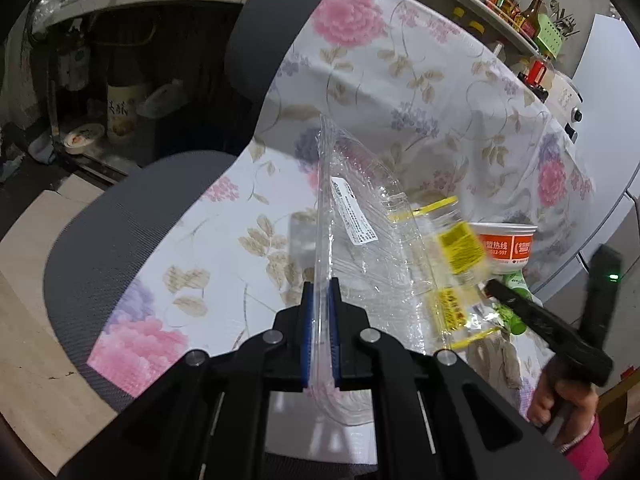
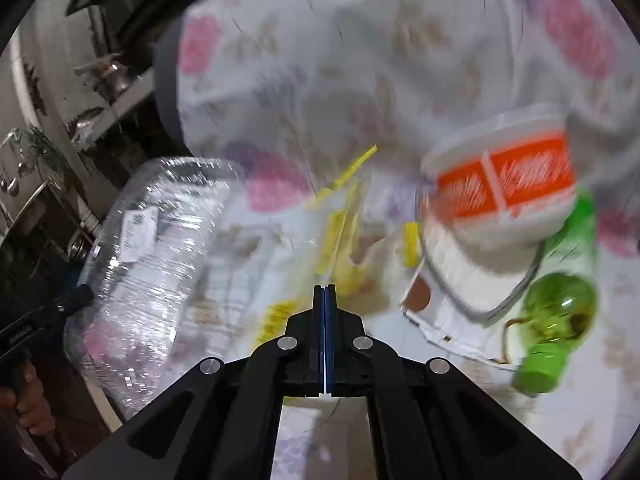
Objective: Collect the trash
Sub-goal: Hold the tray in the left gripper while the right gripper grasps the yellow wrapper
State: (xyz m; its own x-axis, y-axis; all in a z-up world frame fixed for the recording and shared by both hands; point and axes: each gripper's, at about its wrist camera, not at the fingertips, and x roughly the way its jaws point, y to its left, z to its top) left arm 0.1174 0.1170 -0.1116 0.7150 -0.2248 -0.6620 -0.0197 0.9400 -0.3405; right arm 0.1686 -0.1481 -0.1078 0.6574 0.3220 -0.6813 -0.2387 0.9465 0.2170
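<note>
The left gripper (image 1: 320, 292) is clamped on the edge of a large clear plastic bag (image 1: 360, 216), which stands up from between its blue pads and carries a white printed label (image 1: 354, 212). The right gripper (image 2: 325, 294) has its jaws pressed together on the edge of a thin clear wrapper with yellow print (image 2: 336, 232); that view is blurred, so the grip is hard to confirm. Both reach over a chair (image 1: 80, 240) draped in a floral cloth (image 1: 400, 80). Just beyond the wrapper, on the cloth, stands a white and orange paper bowl (image 2: 508, 184), with a green plastic bottle (image 2: 556, 320) lying beside it. Farther back, a shelf holds sauce bottles (image 1: 516, 8).
</note>
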